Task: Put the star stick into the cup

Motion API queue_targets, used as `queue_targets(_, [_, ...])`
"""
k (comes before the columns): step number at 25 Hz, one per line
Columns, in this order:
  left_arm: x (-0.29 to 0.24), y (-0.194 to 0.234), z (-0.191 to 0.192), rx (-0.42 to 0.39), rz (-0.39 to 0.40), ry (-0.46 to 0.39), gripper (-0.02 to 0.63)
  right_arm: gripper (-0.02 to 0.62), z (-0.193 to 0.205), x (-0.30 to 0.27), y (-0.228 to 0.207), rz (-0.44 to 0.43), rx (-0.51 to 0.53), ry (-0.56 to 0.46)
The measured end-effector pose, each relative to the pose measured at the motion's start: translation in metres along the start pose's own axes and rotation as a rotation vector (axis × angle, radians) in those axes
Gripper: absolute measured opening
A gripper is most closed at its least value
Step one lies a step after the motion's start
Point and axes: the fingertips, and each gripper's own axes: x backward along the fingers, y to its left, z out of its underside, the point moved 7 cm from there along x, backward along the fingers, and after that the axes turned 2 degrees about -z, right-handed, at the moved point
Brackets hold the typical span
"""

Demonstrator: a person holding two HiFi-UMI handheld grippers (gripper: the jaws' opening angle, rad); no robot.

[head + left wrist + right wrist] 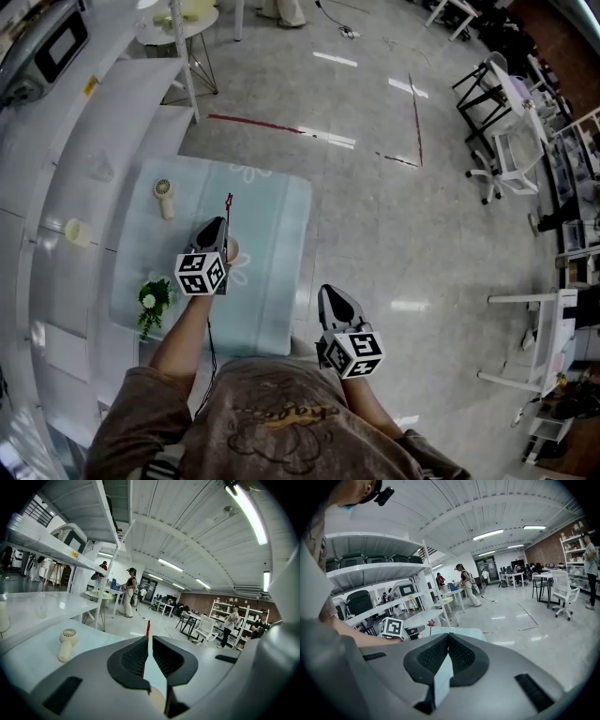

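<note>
Star stick [228, 206]: pinched upright between the left gripper [217, 225] jaws, centre-left of frame, just above the pale cup [232, 249] on the desk [277, 281]. Right gripper [330, 296], lower centre: jaws closed, empty. Handling: centre the stick's lower end over the cup mouth, lower it straight down, then release.

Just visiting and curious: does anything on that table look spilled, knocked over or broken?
Nothing stands out. The small fan lies flat on the blue cloth, the plant sits at the cloth's edge, nothing is spilled, and the star stick is clamped in the left gripper.
</note>
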Motion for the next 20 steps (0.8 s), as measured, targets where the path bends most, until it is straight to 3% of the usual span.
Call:
queue_targets(8, [0.031,-0.017,-0.016,0.010,0.024,0.003,0.035,0.003,-0.007,-0.006,0.009,-0.065,0.025,-0.021])
queue_targets(20, [0.117,-0.050,-0.067,0.017,0.072,-0.122,0.035,0.003,-0.022,-0.015,0.024,-0.177,0.081,-0.064])
